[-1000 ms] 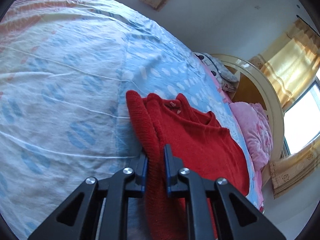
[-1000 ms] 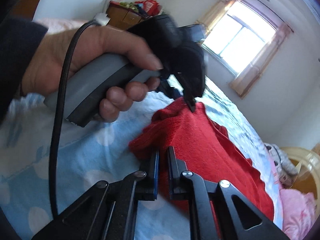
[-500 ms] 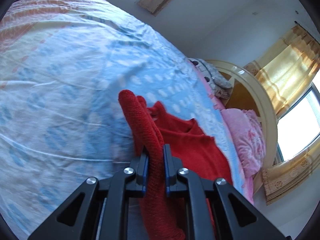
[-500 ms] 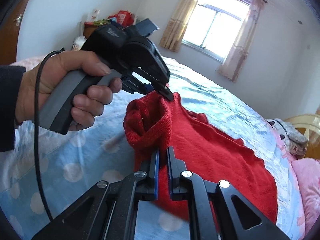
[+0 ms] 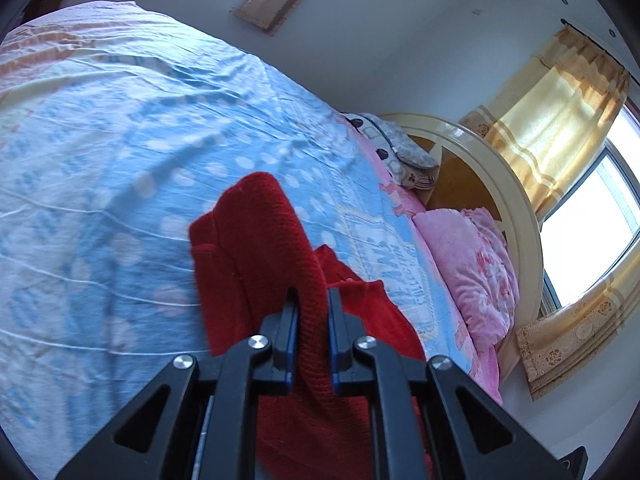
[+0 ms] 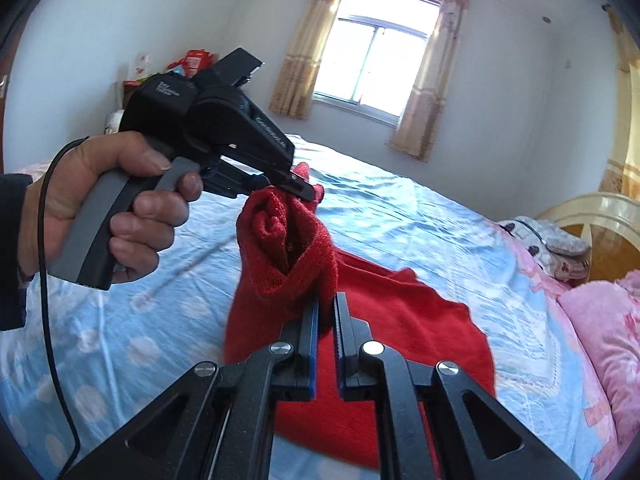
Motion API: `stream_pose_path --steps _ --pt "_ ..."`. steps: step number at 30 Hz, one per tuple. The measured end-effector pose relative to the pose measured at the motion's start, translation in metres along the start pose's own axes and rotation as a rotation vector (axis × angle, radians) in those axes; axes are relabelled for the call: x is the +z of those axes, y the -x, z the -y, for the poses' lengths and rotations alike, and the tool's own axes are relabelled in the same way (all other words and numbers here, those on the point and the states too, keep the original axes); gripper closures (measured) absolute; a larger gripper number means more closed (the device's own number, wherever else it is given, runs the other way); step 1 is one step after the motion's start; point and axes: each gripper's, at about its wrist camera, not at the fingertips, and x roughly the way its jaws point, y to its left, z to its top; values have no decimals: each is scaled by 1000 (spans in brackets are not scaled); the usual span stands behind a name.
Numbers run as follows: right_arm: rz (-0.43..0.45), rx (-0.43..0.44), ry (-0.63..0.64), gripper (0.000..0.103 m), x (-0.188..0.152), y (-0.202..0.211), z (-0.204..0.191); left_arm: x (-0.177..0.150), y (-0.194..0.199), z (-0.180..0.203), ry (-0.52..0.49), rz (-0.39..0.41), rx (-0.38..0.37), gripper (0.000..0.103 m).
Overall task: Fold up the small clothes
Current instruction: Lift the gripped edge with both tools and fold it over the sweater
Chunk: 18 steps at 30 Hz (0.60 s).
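Both grippers are rising and carrying one side of the red sweater (image 6: 384, 320) higher off the bed (image 5: 120, 160) than a second ago, so the lifted edge now stands up as a loose hump where it was lying lower before.

Nearest the right wrist camera, the right gripper (image 6: 327, 312) is pinching a thin fold of the knit, its jaws nearly together with only the cloth between them. In the left wrist view, the left gripper (image 5: 312, 312) is clamping a thicker bunched ridge of the same sweater, jaws narrowly apart around it. A little farther off in the right view, the left hand (image 6: 100, 208) is gripping its grey handle, and that gripper's tip is biting the rolled edge. Beyond, the rest of the sweater is lying spread on the blue dotted sheet, with a pink quilt (image 5: 476, 272) near the headboard (image 5: 500, 184).

For a clean fold, the two grips should probably be travelling together at matching height, keeping the edge between them taut, and carrying it across the flat body before lowering. Unequal pull risks dragging the lying half and rucking it.
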Motion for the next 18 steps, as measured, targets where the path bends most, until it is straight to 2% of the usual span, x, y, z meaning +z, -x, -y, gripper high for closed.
stream_pose_path --steps 18 --pt "-31 -80 -90 98 -31 9 80 1 -65 75 -108 -71 -35 90"
